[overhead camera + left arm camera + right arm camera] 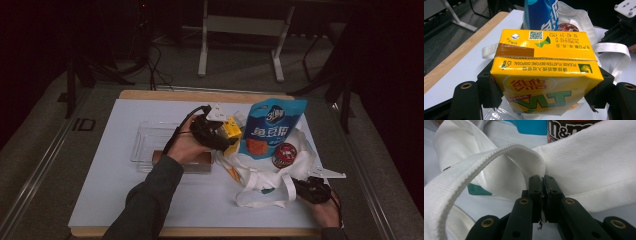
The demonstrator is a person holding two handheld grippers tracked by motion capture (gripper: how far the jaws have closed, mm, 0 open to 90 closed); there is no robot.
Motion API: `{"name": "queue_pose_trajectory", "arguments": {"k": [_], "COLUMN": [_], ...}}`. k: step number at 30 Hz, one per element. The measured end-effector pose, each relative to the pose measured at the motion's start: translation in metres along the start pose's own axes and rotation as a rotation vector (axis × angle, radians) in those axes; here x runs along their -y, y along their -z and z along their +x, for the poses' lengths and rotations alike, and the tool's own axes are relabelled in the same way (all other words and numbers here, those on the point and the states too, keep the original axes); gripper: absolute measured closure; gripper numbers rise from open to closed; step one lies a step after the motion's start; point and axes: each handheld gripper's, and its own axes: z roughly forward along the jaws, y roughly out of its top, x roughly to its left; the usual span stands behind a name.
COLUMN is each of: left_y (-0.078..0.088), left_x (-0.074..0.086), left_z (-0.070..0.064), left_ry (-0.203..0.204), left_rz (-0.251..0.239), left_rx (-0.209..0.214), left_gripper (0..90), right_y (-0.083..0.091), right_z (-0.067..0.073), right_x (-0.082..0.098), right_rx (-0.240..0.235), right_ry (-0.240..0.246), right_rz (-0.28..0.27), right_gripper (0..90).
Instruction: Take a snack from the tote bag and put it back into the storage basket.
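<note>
Yellow drink carton: clamped across its width by the left gripper, held above the table beside the white tote bag, bag mouth lying just rightward; right gripper pinched shut on the bag's fabric edge.

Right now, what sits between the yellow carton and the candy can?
In the high view, the blue snack pouch stands between the yellow carton and the candy can, inside the white bag.
</note>
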Motion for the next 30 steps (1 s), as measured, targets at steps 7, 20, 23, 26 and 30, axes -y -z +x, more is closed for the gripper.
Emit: {"name": "queue_pose_trajectory", "arguments": {"k": [7, 20, 23, 26, 30], "left_y": [0.006, 0.023, 0.027, 0.031, 0.037], "left_x": [0.002, 0.010, 0.013, 0.016, 0.020], "left_z": [0.004, 0.016, 0.020, 0.023, 0.028], "left_ry": [0.016, 0.064, 0.079, 0.091, 0.108], "left_rz": [-0.007, -0.015, -0.015, -0.011, -0.014], "left_rx": [-0.020, -0.077, -0.091, -0.109, -0.124], "left_gripper": [28.9, 28.9, 28.9, 28.9, 28.9], "right_y": [0.000, 0.000, 0.000, 0.000, 0.000], "right_z": [0.000, 0.000, 0.000, 0.000, 0.000], "right_x": [0.000, 0.000, 0.000, 0.000, 0.000], "right_rx": [-0.001, 0.000, 0.000, -0.001, -0.001], "right_ry": [-0.001, -0.002, -0.003, -0.003, -0.004], "right_rz": [-0.001, -0.002, -0.002, -0.003, -0.003], "right_gripper": [85.3, 85.4, 85.3, 85.4, 85.4]}}
